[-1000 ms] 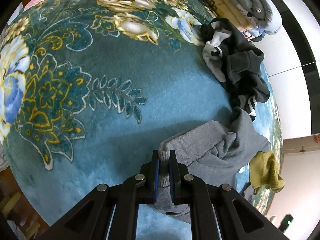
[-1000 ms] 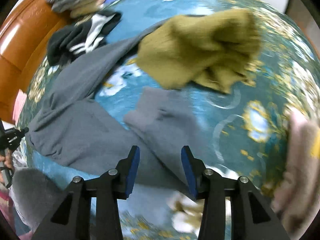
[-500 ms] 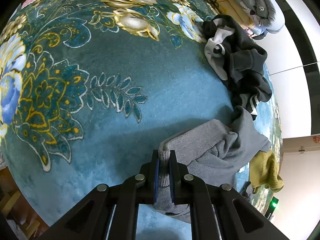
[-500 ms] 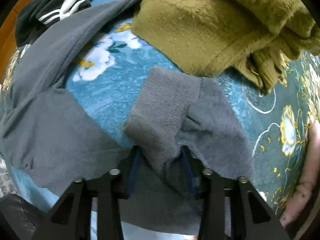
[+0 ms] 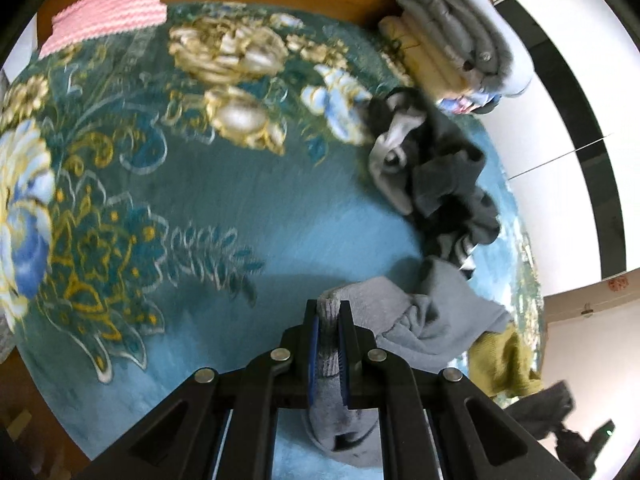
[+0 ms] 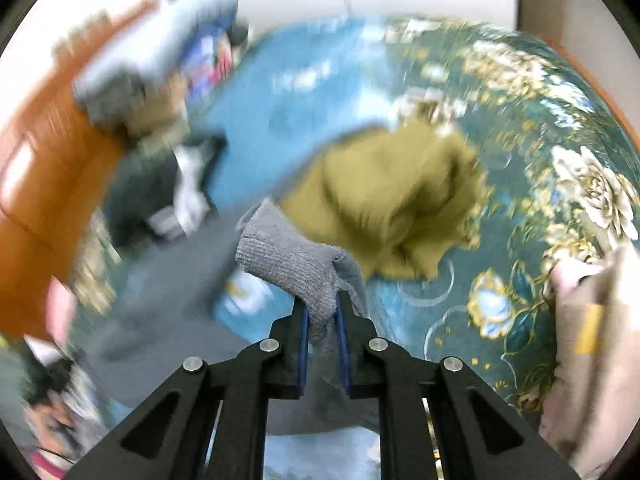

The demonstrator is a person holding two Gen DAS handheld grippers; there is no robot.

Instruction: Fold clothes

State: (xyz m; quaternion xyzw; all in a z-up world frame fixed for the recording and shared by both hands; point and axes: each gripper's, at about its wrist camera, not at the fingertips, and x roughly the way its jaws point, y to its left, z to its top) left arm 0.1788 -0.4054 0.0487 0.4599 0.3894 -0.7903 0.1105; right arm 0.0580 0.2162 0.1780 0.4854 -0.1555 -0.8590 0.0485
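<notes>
A grey sweatshirt [image 5: 432, 320] lies crumpled on a teal floral blanket [image 5: 240, 208]. My left gripper [image 5: 328, 320] is shut on one ribbed cuff of the grey sweatshirt and holds it above the blanket. In the right wrist view my right gripper [image 6: 320, 312] is shut on the other ribbed cuff [image 6: 288, 264], lifted off the blanket, with the grey body [image 6: 160, 304] trailing to the left. The right wrist view is motion-blurred.
An olive knit garment [image 6: 384, 200] lies just beyond the right gripper; it also shows in the left wrist view [image 5: 504, 360]. A black and white garment [image 5: 436, 176] lies to the right. A stack of folded clothes [image 5: 460, 48] sits at the far edge. A pink knit [image 5: 108, 12] lies far left.
My right gripper has closed on the grey cuff and lifted it off the blanket, swinging the view upward. The left gripper keeps its hold and has tilted up slightly.
</notes>
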